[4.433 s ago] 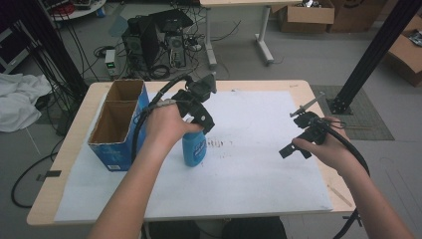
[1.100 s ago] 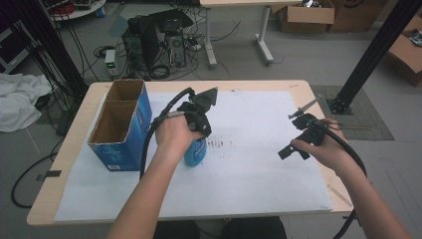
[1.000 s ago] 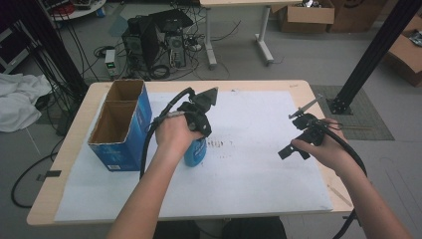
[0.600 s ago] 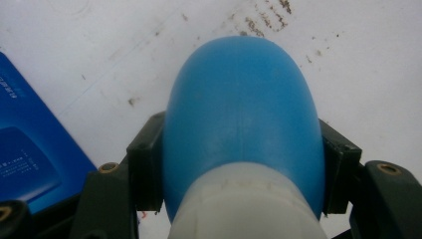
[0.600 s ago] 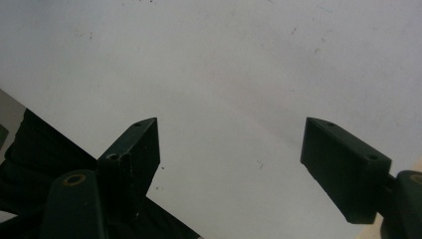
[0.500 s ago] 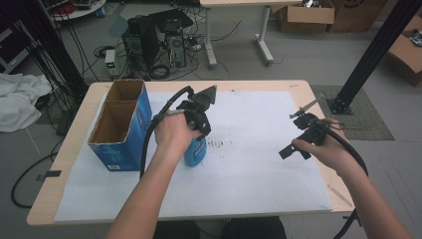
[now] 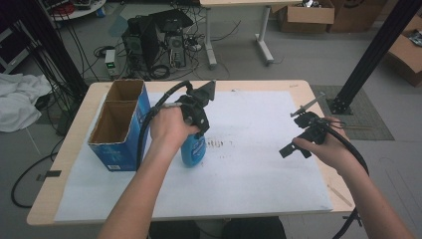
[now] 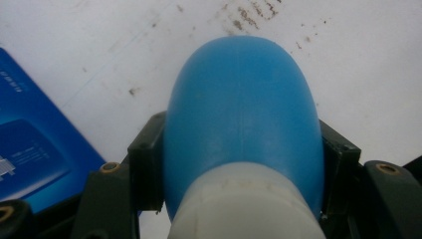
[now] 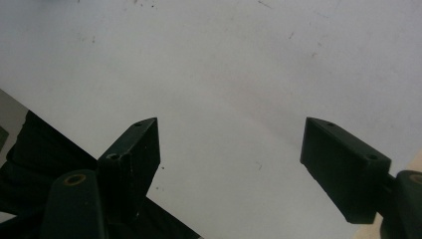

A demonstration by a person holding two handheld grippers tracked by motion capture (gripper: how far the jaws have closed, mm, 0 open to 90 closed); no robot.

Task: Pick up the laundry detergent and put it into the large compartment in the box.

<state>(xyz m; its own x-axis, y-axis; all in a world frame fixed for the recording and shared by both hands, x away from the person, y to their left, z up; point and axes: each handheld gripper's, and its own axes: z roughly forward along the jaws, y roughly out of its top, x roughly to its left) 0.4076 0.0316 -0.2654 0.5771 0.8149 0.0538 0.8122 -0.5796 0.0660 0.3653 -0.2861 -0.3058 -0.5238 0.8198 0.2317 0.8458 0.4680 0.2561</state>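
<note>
A blue bottle with a whitish neck stands upright on the white paper, just right of the blue box. My left gripper comes down on it from above. In the left gripper view the two black jaws press on both sides of the blue bottle, so the left gripper is shut on it. Over the right part of the sheet, my right gripper is held in the right hand. Its jaws stand wide apart in the right gripper view, with nothing but bare paper between them.
An open blue cardboard box with two compartments stands at the table's left, close to the bottle. A white paper sheet covers most of the wooden table; small brown specks lie near its middle.
Since the earliest frame my left hand has settled a little lower over the bottle. Over the last second nothing has visibly moved, and the right hand has stayed put.
</note>
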